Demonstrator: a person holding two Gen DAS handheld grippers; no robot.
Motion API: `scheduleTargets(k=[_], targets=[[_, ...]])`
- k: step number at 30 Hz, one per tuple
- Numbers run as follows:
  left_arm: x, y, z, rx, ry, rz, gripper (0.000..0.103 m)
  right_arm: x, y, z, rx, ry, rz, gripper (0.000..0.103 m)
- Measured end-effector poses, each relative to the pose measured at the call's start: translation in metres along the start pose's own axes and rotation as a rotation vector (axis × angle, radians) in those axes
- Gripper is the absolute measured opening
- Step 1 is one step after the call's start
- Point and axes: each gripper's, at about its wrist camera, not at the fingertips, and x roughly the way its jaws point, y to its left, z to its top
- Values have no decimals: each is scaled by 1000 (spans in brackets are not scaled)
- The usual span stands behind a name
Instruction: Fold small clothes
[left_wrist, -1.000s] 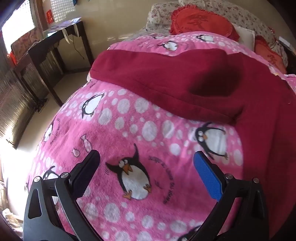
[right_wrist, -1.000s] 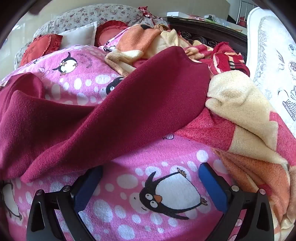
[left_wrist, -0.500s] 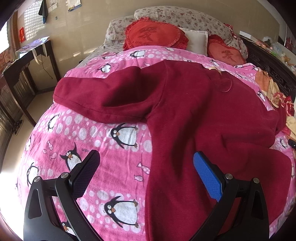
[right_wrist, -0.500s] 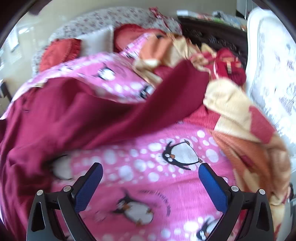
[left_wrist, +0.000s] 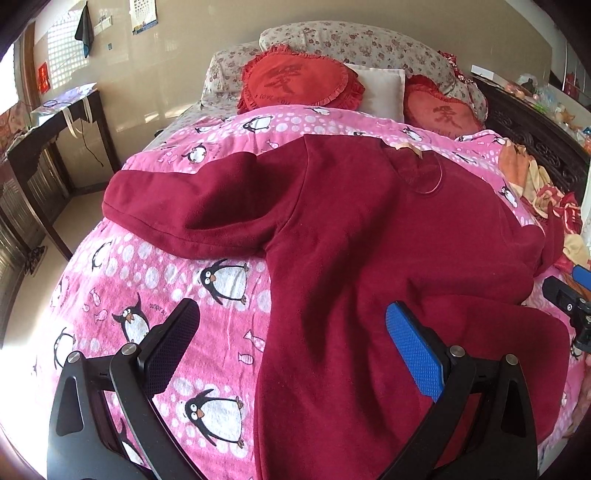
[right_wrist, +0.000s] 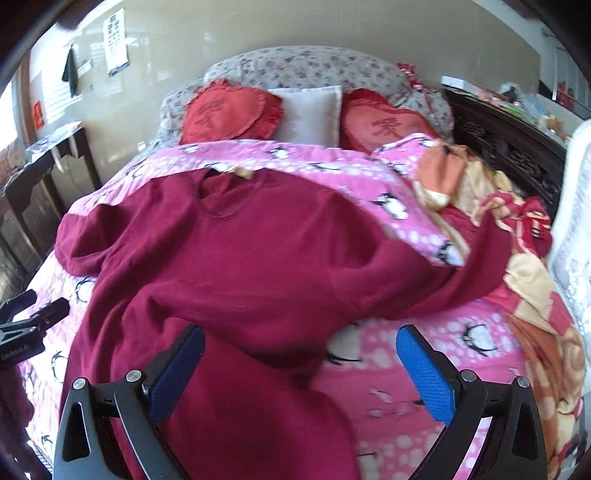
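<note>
A dark red long-sleeved sweater (left_wrist: 351, 229) lies spread on the pink penguin blanket (left_wrist: 155, 266), collar toward the pillows and both sleeves out to the sides. It also shows in the right wrist view (right_wrist: 251, 266). My left gripper (left_wrist: 291, 339) is open and empty, above the sweater's lower left part. My right gripper (right_wrist: 301, 365) is open and empty, above the sweater's lower right part. The right gripper's tip shows at the right edge of the left wrist view (left_wrist: 569, 295). The left gripper shows at the left edge of the right wrist view (right_wrist: 29, 328).
Red heart cushions (left_wrist: 295, 81) and a white pillow (left_wrist: 380, 90) lie at the head of the bed. A crumpled orange and red blanket (right_wrist: 517, 258) lies along the right side. A dark side table (left_wrist: 55, 140) stands left of the bed. A dark wooden bed frame (right_wrist: 509, 147) is at the right.
Both grippers have pulled back and up from the blanket, so the whole sweater is now in view. Both stay open and empty.
</note>
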Motion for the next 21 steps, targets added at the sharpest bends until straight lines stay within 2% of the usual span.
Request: scheduleTargets(k=[6, 12, 14, 17, 21], targets=[[2, 3, 0, -10, 11, 3, 102, 1, 42, 12, -43, -33, 55, 103], [1, 6, -2, -15, 11, 11, 102, 8, 56, 15, 19, -32, 151, 103], [2, 9, -2, -22, 13, 12, 102, 13, 56, 15, 52, -2, 178, 103], [5, 15, -3, -45, 34, 1, 102, 24, 63, 18, 72, 67, 189, 103], [8, 26, -2, -74, 44, 2, 102, 24, 72, 18, 23, 52, 154, 103]])
